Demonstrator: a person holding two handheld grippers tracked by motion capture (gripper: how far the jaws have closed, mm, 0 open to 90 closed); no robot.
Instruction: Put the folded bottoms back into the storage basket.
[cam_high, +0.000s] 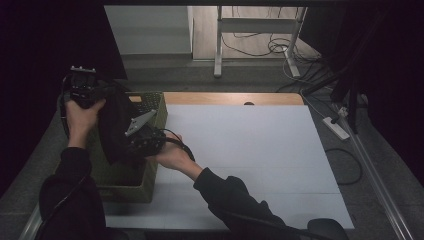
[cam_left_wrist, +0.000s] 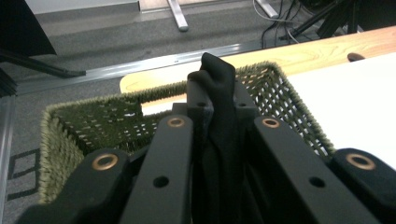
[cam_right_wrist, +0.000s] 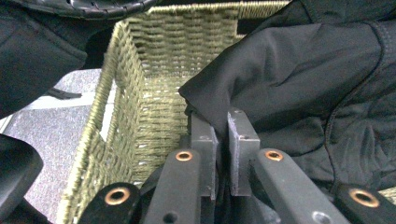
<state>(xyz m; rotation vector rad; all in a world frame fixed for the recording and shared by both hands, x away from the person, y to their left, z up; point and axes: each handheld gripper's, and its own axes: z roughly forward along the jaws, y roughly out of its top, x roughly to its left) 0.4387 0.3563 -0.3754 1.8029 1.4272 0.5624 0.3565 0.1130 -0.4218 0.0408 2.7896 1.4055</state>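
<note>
Right gripper (cam_right_wrist: 223, 122): nearest the person in the high view, jaws pressed together, pinching an edge of the black garment (cam_right_wrist: 299, 84).
Left gripper (cam_left_wrist: 218, 95): jaws pressed together too, a fold of the same cloth standing up between them.
Garment, place: it hangs between the two grippers over the woven basket (cam_high: 152, 107) at the table's left edge; its lower part is already inside the basket walls, the upper part held above the rim.
Garment, axis: in the high view its long axis runs from the left gripper (cam_high: 82, 87) at the far upper end down toward the right gripper (cam_high: 145, 140), steeply tilted, the bulk drooping into the basket.
Progress: the garment looks partly lowered in; neither jaw has let go.
Left to do: probably settle the cloth fully inside and release both pinches.
Table (cam_high: 260, 150): white sheet bare beyond the basket.
Floor beyond: cables and desk legs, far off.
</note>
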